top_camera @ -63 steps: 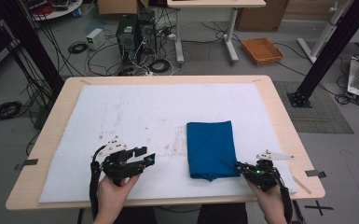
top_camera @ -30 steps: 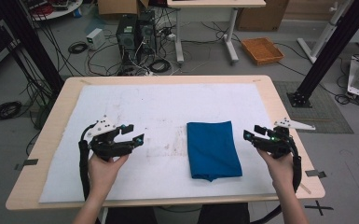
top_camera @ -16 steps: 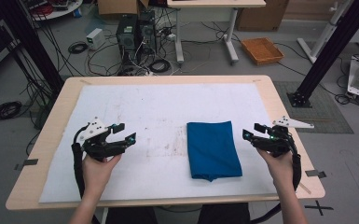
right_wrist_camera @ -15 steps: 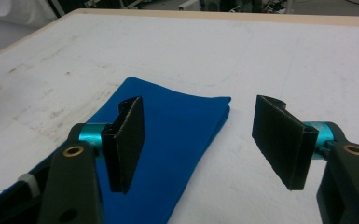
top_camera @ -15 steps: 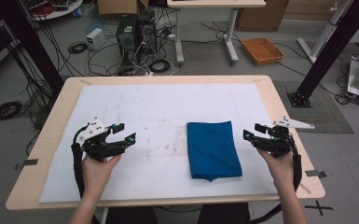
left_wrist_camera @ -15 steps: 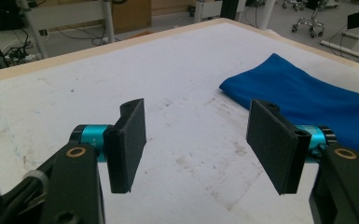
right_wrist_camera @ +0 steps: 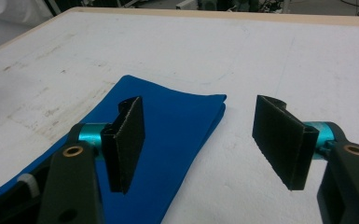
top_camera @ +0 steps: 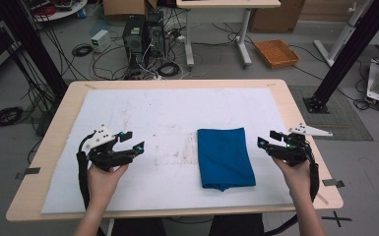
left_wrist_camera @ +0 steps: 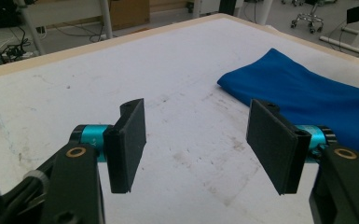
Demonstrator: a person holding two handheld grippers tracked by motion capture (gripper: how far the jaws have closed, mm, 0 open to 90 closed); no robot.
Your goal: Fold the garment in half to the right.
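A folded blue cloth (top_camera: 225, 157) lay flat on the white mat (top_camera: 167, 113) that covered the wooden table (top_camera: 295, 110), a little right of the table's middle and toward the near edge. It was a neat upright rectangle, with its near edge slightly bunched at the centre.

The left gripper (top_camera: 131, 143) was held above the mat, well to the left of the cloth, pointing right toward it. Its jaws stood wide apart with nothing between them; in the left gripper view (left_wrist_camera: 196, 144) only the stained mat showed in the gap, and the cloth (left_wrist_camera: 307, 100) lay beyond the right-hand jaw, apart from it. These jaws had just been opening a little further, still with nothing in the gap.

The right gripper (top_camera: 270, 140) was held just off the cloth's right edge, over the mat, pointing left toward the cloth. Its jaws also stood wide apart and gripped nothing. In the right gripper view (right_wrist_camera: 198, 140) one jaw hung over the cloth (right_wrist_camera: 177, 126) and the other over bare mat, with the cloth's folded edge running between them; neither pad pressed on the fabric.

A hand (top_camera: 103, 179) held the left gripper from the near side, and another hand (top_camera: 295, 177) held the right one. On the floor beyond the table stood a computer tower (top_camera: 134, 33) among loose cables, and an orange tray (top_camera: 276, 52) lay farther right.
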